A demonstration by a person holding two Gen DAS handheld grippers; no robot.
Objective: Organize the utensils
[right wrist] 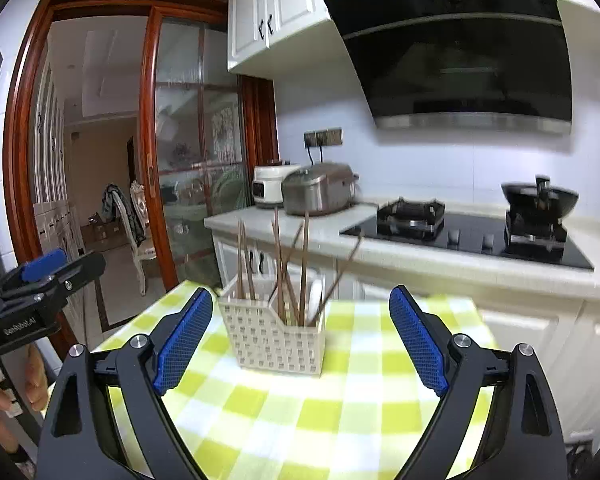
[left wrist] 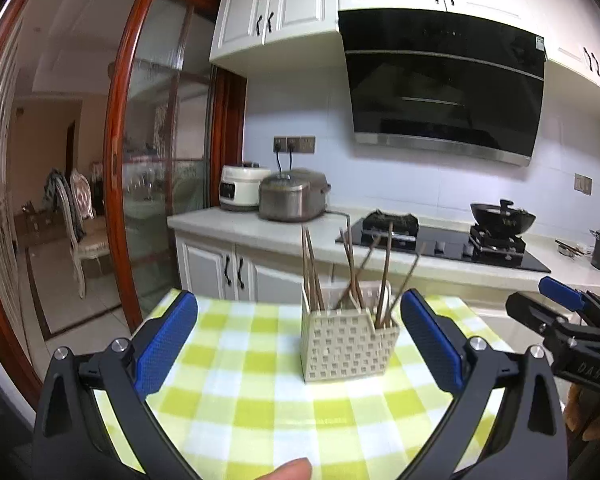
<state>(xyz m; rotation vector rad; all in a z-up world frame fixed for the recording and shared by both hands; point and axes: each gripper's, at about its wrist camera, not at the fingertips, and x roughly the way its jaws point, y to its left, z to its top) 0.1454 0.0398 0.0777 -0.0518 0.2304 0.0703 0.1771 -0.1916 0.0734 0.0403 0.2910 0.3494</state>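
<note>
A cream perforated utensil holder (left wrist: 346, 344) stands on the green-and-white checked tablecloth (left wrist: 252, 392). Several brown chopsticks (left wrist: 352, 276) stand upright and tilted in it, with a white spoon (left wrist: 384, 300) among them. My left gripper (left wrist: 300, 340) is open and empty, held back from the holder with its blue pads either side of it. My right gripper (right wrist: 300, 336) is also open and empty, facing the same holder (right wrist: 276, 336) and chopsticks (right wrist: 284, 264). The right gripper also shows at the right edge of the left wrist view (left wrist: 560, 312), and the left gripper at the left edge of the right wrist view (right wrist: 44, 280).
Behind the table runs a white counter (left wrist: 236, 224) with two rice cookers (left wrist: 292, 196), a black gas hob (left wrist: 440, 240) and a wok (left wrist: 500, 214). A range hood (left wrist: 444, 80) hangs above. A wood-framed glass door (left wrist: 156, 160) opens at the left.
</note>
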